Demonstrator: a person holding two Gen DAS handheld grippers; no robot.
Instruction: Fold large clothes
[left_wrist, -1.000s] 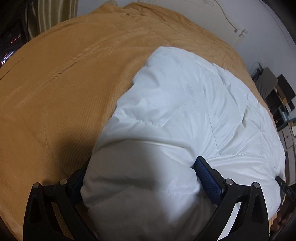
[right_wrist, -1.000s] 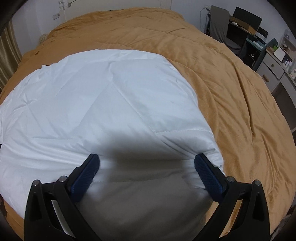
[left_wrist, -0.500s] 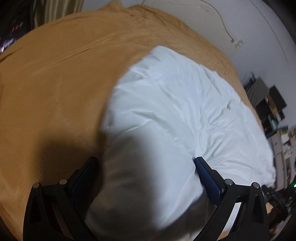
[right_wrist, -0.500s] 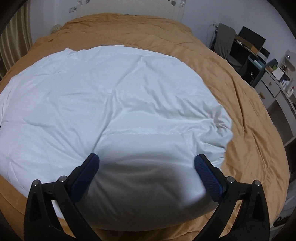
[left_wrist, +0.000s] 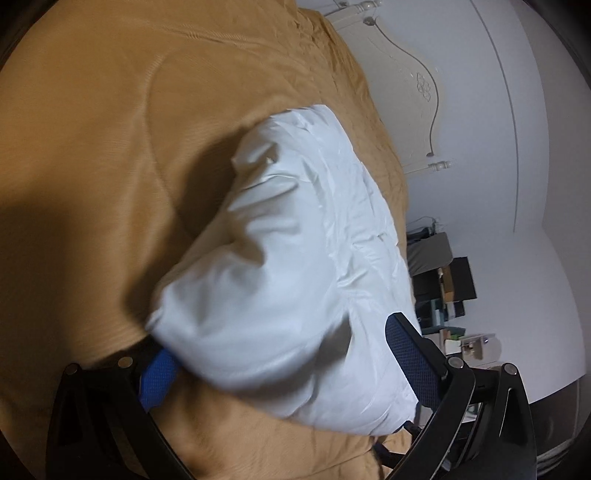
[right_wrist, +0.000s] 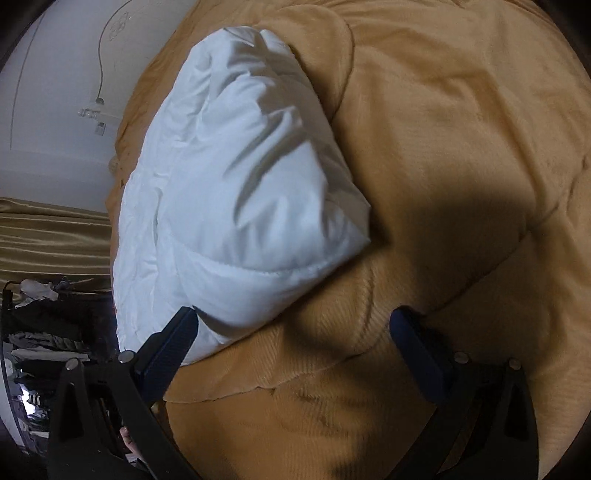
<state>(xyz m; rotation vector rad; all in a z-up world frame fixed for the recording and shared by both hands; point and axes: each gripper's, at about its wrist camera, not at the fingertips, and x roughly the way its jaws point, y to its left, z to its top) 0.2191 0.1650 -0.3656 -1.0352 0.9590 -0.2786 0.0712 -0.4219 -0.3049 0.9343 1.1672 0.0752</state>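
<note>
Now the white padded garment (left_wrist: 295, 266) lay bunched lengthwise on the ribbed mustard bedspread (left_wrist: 92, 166), near the bed's foot edge. Both tools stood with fingers wide apart: the left gripper (left_wrist: 284, 363) straddled the puffy end, the right gripper (right_wrist: 295, 339) sat beside it, one finger touching the stitched hem (right_wrist: 258, 271). It looked light, soft and slippery; that quilted hem seemed the safest place to pinch.
</note>
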